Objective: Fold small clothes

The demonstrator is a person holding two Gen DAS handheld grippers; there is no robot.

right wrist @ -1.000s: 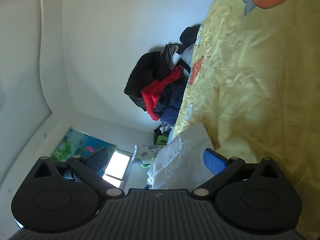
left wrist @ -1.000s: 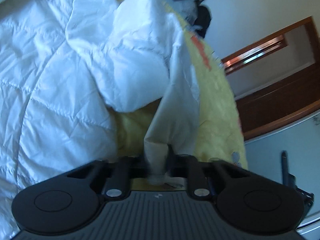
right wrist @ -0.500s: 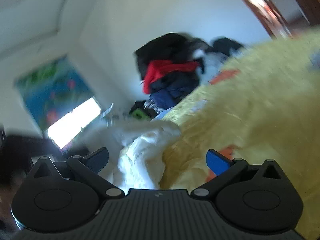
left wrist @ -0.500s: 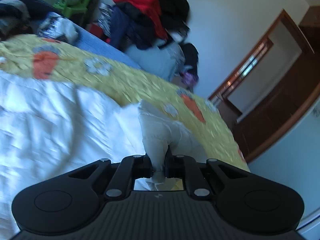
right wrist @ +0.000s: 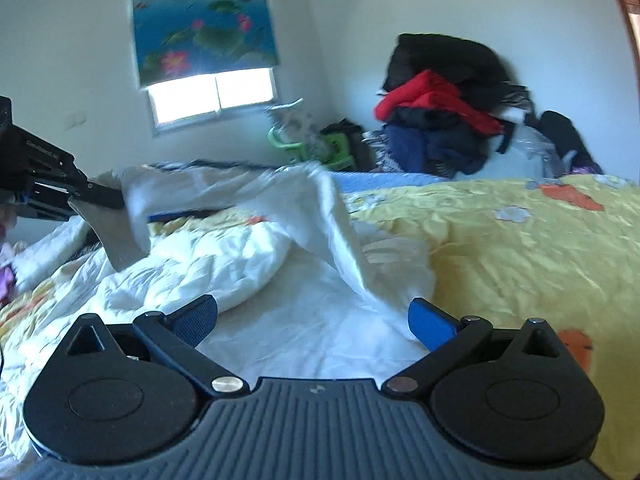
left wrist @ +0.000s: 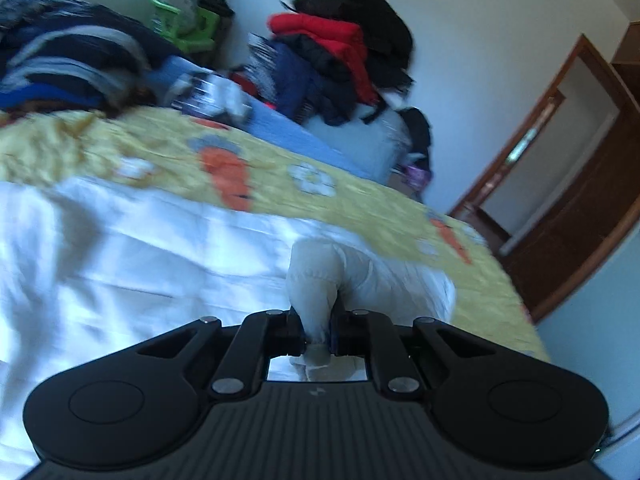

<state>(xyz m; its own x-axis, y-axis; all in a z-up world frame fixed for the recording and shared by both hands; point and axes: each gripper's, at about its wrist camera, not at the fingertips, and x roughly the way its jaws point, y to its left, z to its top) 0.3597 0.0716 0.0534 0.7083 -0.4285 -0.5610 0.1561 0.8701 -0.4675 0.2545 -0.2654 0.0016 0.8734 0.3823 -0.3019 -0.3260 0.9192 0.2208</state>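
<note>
White garment in left claw

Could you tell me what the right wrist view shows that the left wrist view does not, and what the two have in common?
Only the right wrist view shows the window with its lotus blind, the open, empty right claw, and the left claw from outside, lifting the white garment off the bed. Only the left wrist view shows the wooden door frame and that claw pinching a fold of white cloth. Both show the yellow bedspread, the clothes pile and the green stool.
</note>
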